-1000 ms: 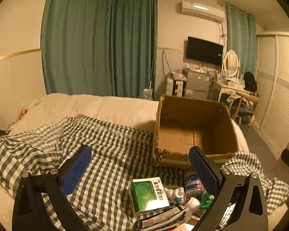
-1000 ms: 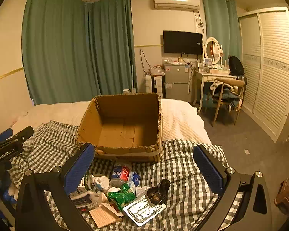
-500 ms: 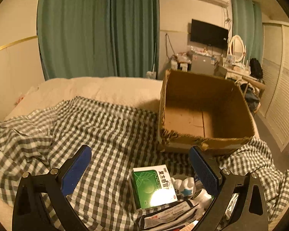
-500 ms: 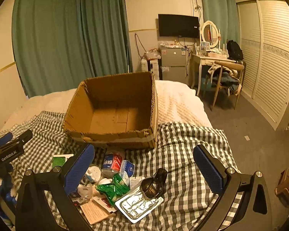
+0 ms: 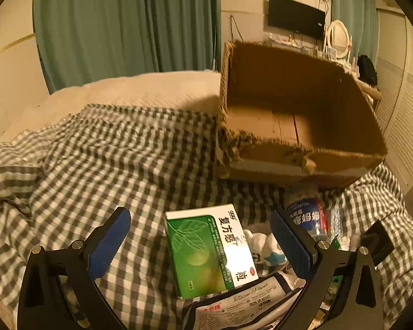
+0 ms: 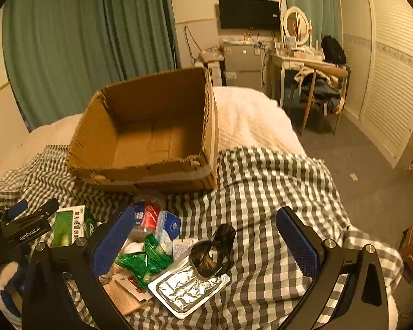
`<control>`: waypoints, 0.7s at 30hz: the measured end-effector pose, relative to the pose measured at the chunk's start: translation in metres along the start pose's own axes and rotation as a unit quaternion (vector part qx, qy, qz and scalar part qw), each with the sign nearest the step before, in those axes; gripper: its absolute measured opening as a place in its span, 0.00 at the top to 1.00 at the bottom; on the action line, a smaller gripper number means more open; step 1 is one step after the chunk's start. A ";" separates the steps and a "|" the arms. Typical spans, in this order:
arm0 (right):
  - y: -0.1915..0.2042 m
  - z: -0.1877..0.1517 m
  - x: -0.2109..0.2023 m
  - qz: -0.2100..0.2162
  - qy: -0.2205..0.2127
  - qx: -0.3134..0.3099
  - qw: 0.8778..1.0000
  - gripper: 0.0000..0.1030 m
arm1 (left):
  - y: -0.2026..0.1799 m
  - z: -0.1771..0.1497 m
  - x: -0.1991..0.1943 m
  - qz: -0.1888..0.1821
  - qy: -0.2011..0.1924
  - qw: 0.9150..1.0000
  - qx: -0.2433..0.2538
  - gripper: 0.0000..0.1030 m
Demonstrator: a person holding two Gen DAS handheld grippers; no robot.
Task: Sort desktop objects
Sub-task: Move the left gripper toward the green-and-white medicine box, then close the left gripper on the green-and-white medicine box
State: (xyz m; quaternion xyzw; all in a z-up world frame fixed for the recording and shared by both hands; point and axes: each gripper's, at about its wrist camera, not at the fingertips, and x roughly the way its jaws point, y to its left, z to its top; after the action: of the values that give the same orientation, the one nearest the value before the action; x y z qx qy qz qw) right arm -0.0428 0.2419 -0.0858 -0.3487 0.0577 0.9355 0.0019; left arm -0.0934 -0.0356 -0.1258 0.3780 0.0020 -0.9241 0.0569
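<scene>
On the checked blanket (image 5: 102, 148), a green medicine box (image 5: 206, 250) lies between the wide-apart fingers of the left gripper (image 5: 201, 239). Just right of it sits a small bottle (image 5: 305, 214), maybe water. The right gripper (image 6: 206, 236) gapes wide too, over a foil pack (image 6: 187, 286). Farther off stands the cardboard box (image 6: 96, 137).

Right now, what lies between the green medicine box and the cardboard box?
Only bare checked cloth separates the green medicine box from the cardboard box, seen in the left wrist view.
</scene>
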 end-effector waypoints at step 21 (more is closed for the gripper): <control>-0.018 -0.034 0.070 0.001 0.100 0.025 0.995 0.00 | -0.008 -0.032 0.063 0.041 0.100 0.994 0.020 0.00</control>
State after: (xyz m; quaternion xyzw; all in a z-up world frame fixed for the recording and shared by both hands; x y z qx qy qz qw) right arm -0.0729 0.2538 -0.1586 -0.4406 0.0812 0.8940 0.0040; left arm -0.1166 -0.0322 -0.1924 0.4690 -0.0263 -0.8785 0.0870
